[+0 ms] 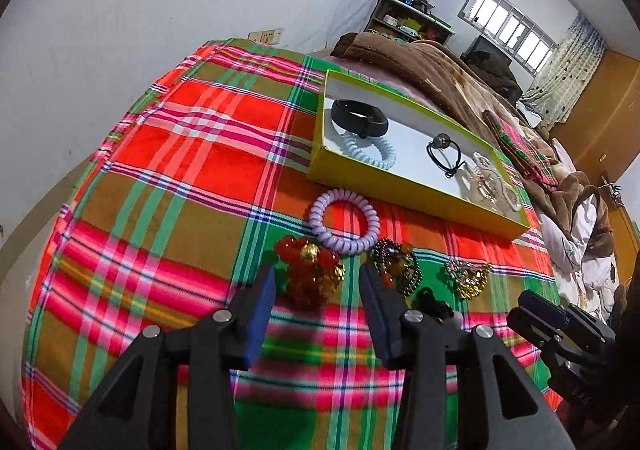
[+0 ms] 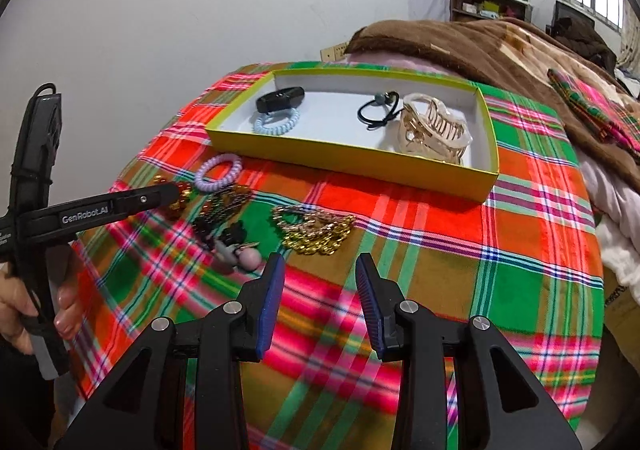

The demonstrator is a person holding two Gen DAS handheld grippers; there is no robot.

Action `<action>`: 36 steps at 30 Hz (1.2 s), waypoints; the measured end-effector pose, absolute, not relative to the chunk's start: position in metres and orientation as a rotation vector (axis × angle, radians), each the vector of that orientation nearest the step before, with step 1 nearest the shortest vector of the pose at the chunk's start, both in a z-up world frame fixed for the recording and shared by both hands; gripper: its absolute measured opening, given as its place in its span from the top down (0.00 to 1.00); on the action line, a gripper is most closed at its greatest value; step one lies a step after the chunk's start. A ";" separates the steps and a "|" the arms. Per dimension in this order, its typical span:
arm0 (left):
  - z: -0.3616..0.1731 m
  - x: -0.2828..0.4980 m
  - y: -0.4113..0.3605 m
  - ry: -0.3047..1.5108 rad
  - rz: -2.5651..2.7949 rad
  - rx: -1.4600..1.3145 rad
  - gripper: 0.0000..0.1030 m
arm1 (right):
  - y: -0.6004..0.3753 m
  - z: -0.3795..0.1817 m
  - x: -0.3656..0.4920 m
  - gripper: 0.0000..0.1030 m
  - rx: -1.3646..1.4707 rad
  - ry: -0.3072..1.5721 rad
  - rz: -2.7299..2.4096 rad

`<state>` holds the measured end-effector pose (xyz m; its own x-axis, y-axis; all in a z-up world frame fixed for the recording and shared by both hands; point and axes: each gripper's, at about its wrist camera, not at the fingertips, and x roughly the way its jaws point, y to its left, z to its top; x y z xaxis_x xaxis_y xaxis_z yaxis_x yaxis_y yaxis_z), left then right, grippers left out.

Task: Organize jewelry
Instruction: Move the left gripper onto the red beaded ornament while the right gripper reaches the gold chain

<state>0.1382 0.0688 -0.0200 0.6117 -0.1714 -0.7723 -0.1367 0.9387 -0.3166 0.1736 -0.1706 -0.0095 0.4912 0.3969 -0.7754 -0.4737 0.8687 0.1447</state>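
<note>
Left wrist view: plaid cloth [image 1: 160, 154], seemingly over bed [image 1: 460, 74].

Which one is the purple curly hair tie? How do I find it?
Find the yellow box on the plaid cloth. Just outside its front-left corner lies the purple spiral hair tie, a springy coil ring. Its pale blue twin sits inside the box; the beaded bracelets nearby are red and gold.

Left claw [image 1: 318, 286] and right claw [image 2: 320, 278], both spread wide, empty.
</note>
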 end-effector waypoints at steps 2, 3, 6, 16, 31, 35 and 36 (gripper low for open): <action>-0.023 0.141 0.069 0.921 -0.015 -0.360 0.57 | -0.171 -0.011 0.180 0.63 -0.100 0.914 0.527; -0.024 0.142 0.070 0.921 -0.011 -0.359 0.57 | -0.171 -0.011 0.184 0.63 -0.107 0.909 0.525; -0.028 0.144 0.071 0.918 -0.006 -0.358 0.57 | -0.169 -0.010 0.194 0.63 -0.128 0.900 0.533; -0.028 0.144 0.075 0.884 0.006 -0.314 0.74 | -0.138 -0.016 0.211 0.63 -0.344 0.878 0.681; -0.027 0.140 0.078 0.879 -0.008 -0.309 0.76 | -0.136 -0.024 0.235 0.91 -0.350 0.949 0.650; -0.028 0.140 0.077 0.878 -0.013 -0.302 0.76 | -0.145 -0.025 0.234 0.89 -0.321 0.978 0.646; -0.028 0.140 0.076 0.880 -0.016 -0.298 0.76 | -0.145 -0.025 0.234 0.89 -0.321 0.980 0.646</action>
<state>0.1398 0.0763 -0.0280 0.6400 -0.1354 -0.7563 -0.1082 0.9587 -0.2631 0.2337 -0.1448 -0.0246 0.3920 0.3589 -0.8471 -0.6367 0.7704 0.0318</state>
